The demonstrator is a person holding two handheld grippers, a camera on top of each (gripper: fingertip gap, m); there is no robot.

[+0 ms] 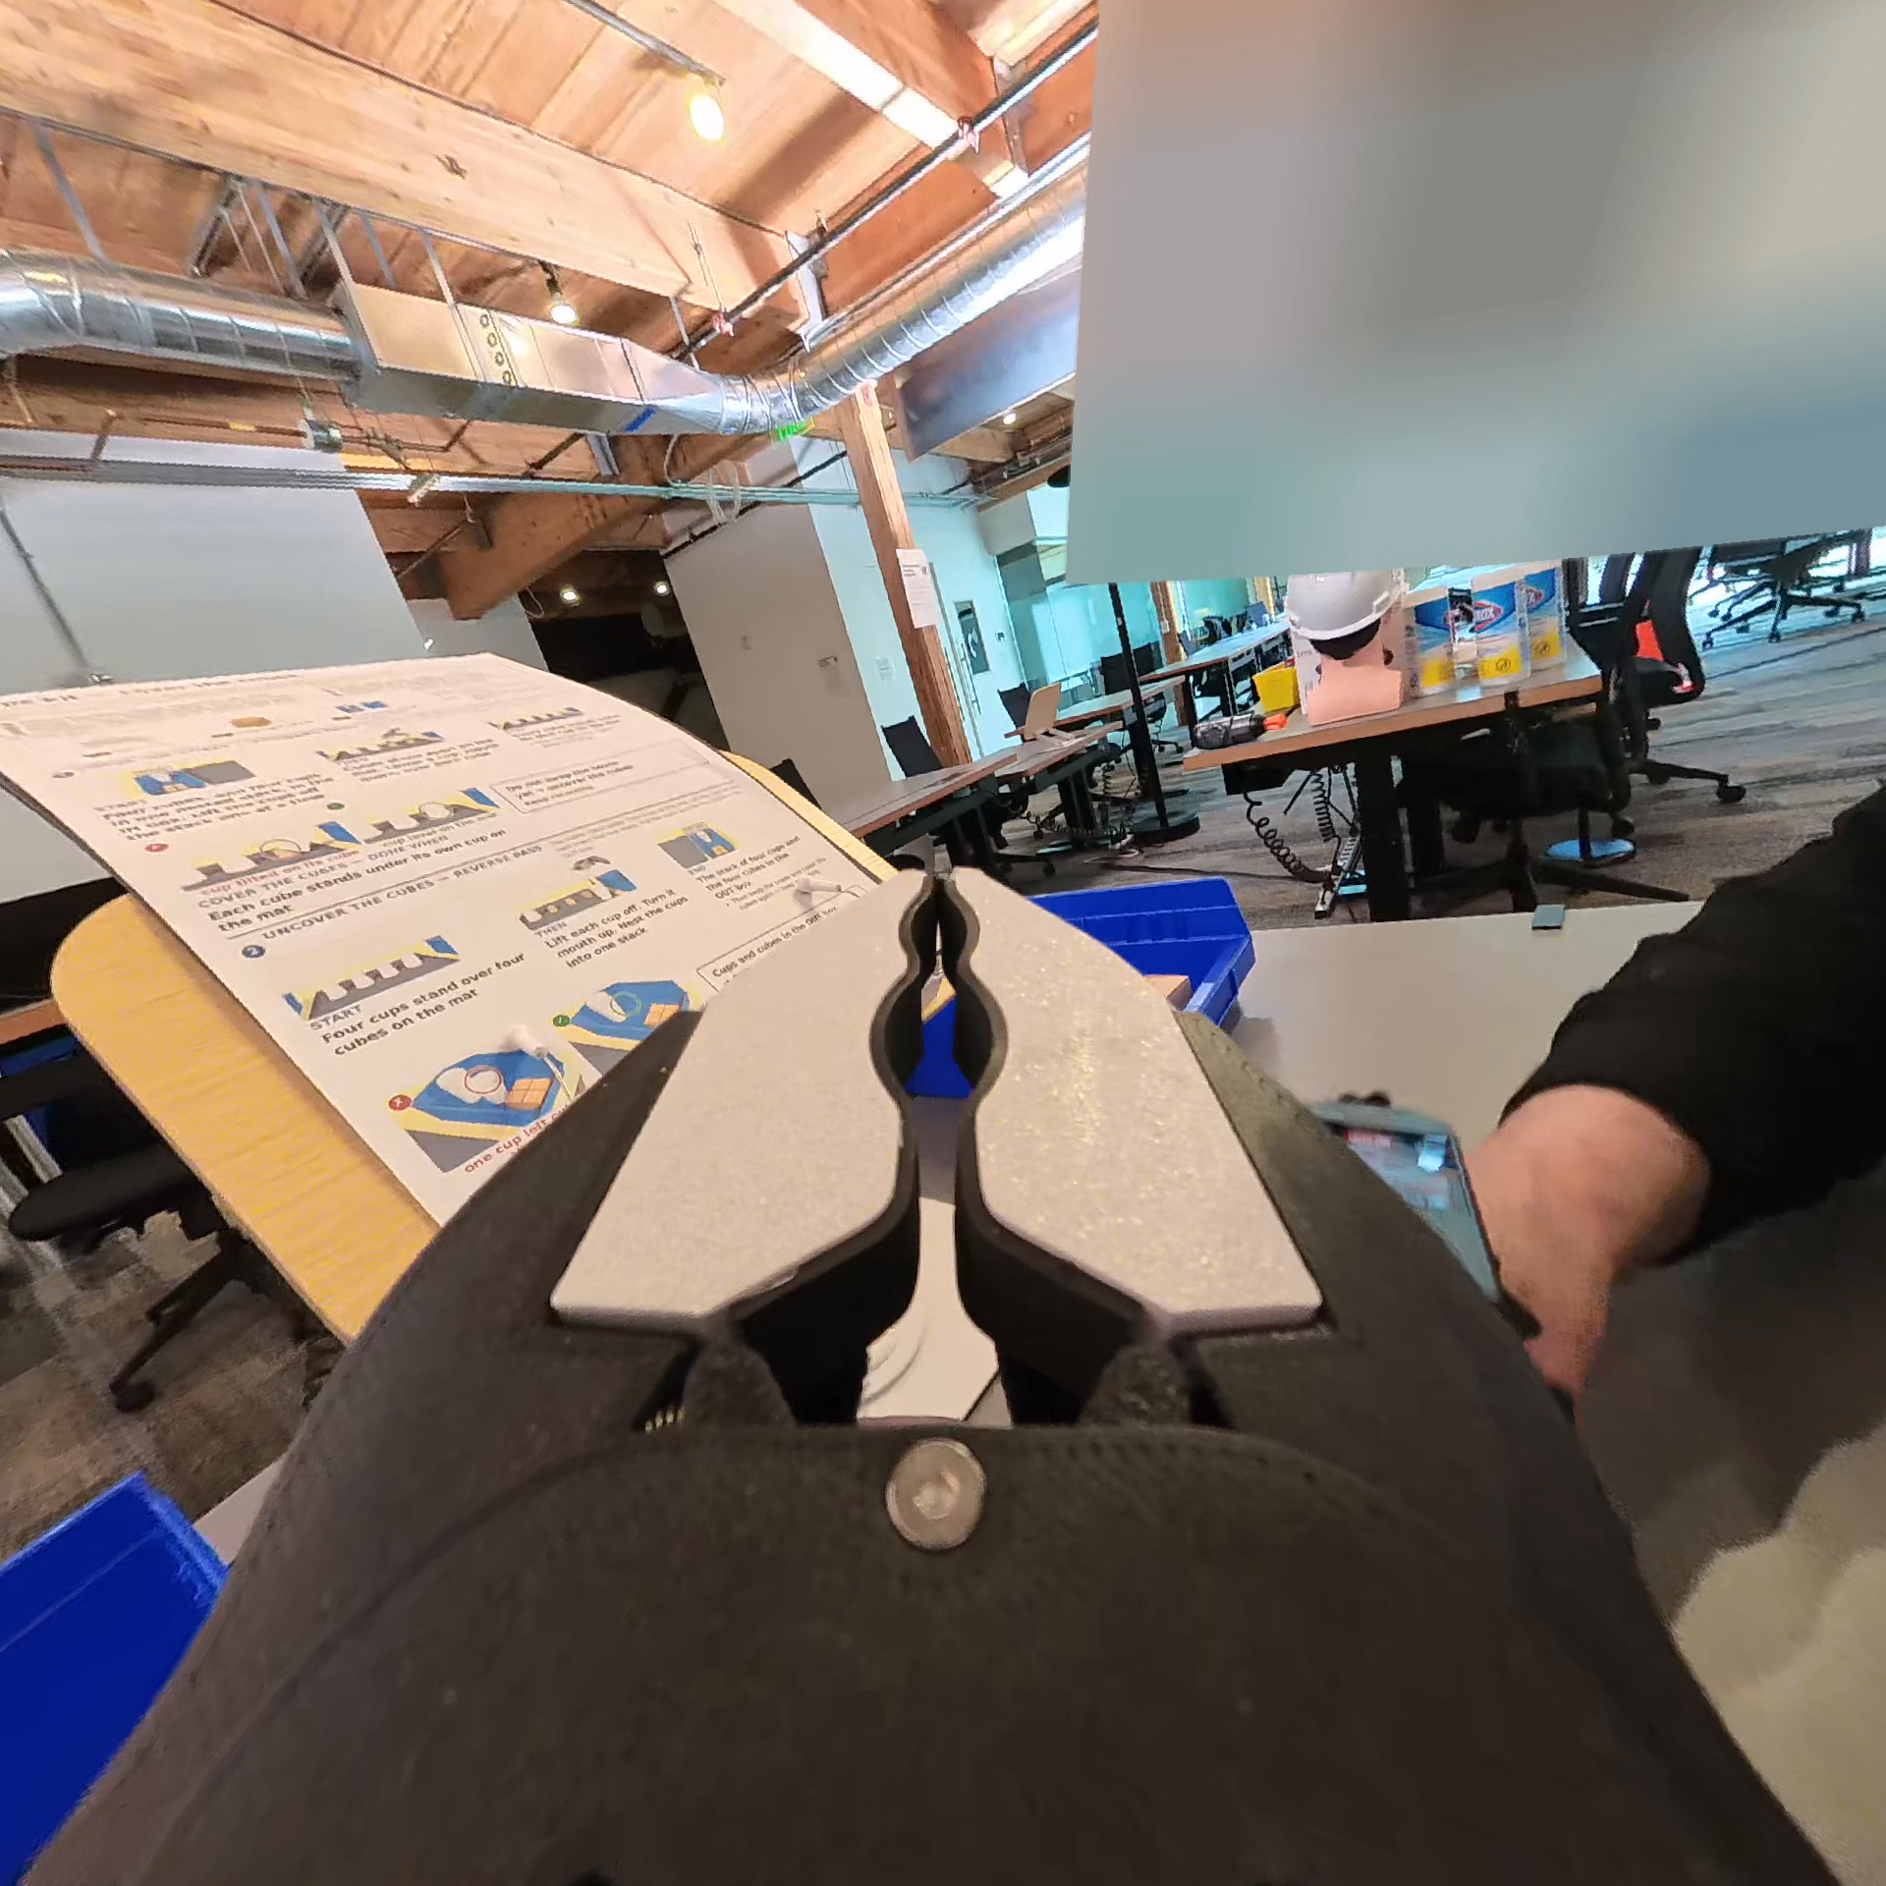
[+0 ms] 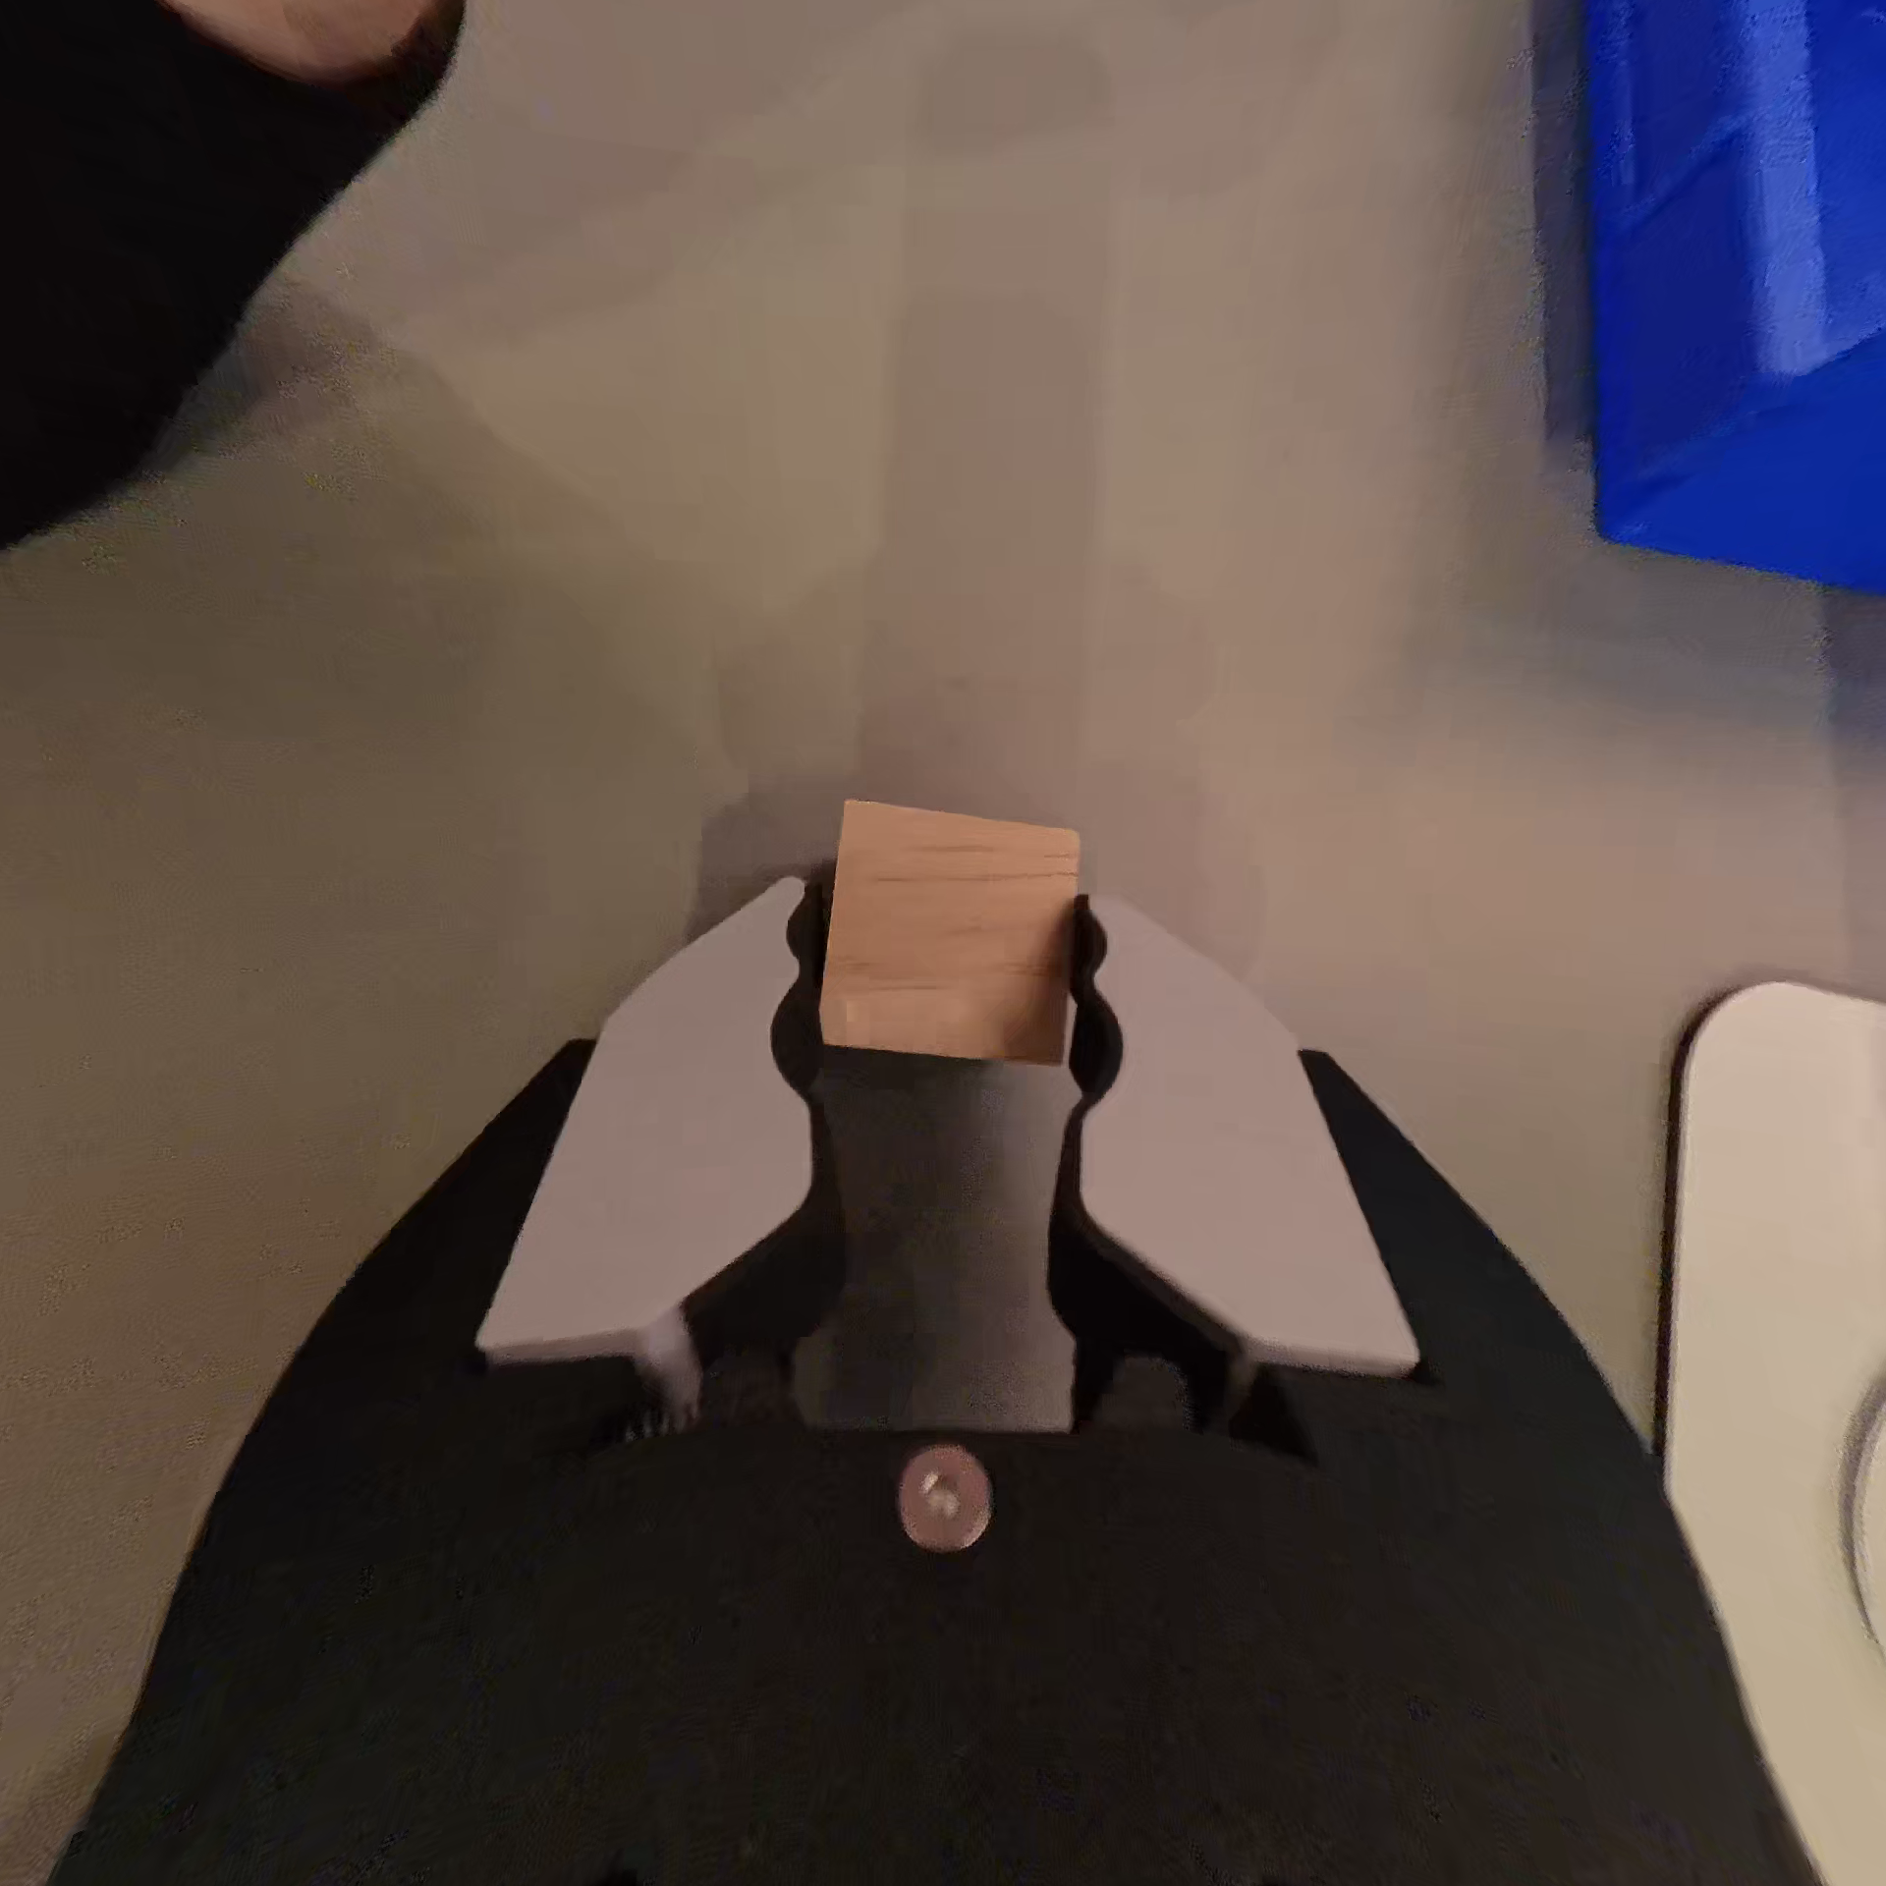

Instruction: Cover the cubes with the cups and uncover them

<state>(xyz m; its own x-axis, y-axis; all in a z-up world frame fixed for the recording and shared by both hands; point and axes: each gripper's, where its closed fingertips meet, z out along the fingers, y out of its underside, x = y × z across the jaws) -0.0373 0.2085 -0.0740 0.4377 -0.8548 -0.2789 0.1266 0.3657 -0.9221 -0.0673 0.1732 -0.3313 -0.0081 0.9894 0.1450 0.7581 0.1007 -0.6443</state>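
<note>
My right gripper [image 2: 944,908] is shut on a light wooden cube [image 2: 949,934] and holds it above the grey table [image 2: 612,561]; the view is blurred. My left gripper [image 1: 941,893] is shut and empty, raised and pointing out over the table toward the room. A blue bin [image 1: 1153,949] stands just beyond its fingertips, with a strip of something wooden showing inside it. No cup shows clearly in either view.
A printed instruction sheet [image 1: 408,867] leans on a wooden board at the left. Another blue bin [image 1: 82,1653] is at the lower left. A person's hand [image 1: 1572,1225] in a black sleeve is at the right. A blue bin [image 2: 1735,286] and a white mat corner [image 2: 1776,1276] lie to the right.
</note>
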